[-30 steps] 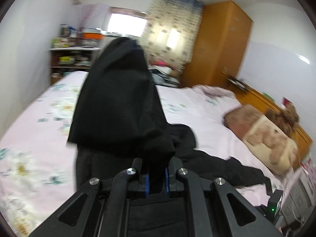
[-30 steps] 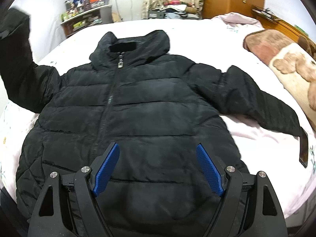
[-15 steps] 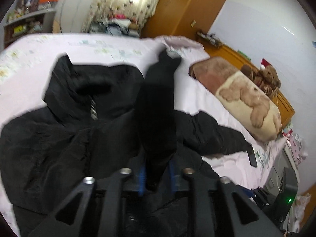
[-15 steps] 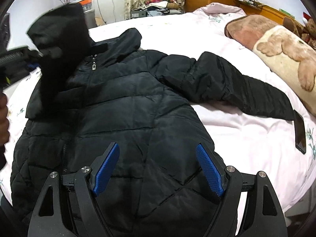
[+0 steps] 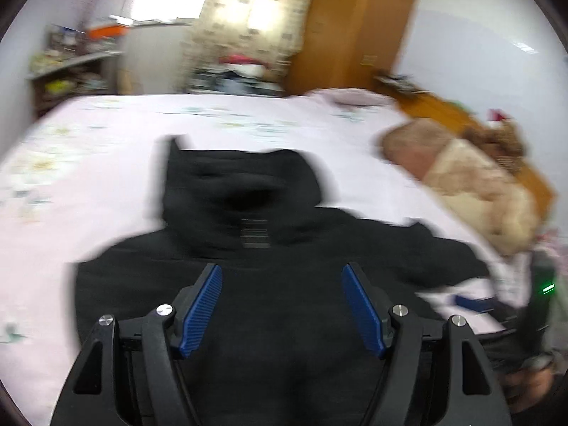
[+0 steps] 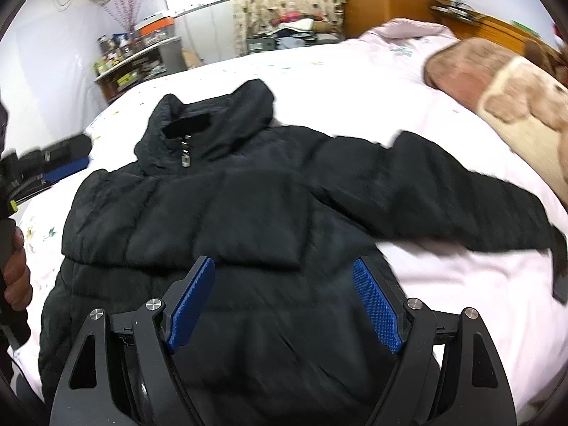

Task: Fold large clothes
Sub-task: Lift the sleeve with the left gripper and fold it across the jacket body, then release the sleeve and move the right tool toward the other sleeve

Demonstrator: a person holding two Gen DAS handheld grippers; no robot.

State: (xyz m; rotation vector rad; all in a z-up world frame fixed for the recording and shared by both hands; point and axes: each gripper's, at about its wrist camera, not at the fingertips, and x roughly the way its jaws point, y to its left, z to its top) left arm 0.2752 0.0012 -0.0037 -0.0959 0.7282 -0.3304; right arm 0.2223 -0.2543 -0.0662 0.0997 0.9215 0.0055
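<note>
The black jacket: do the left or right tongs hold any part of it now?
Nothing is held. The left tongs and right tongs are both open above the black jacket, which lies on the bed.

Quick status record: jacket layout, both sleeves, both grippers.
garment: black puffer jacket, front up on pink bedsheet
folded sleeve: lying across the chest
other sleeve: spread out toward the pillow
left gripper: open, holding nothing
right gripper: open, above the hem
zipper: closed up to the collar
</note>
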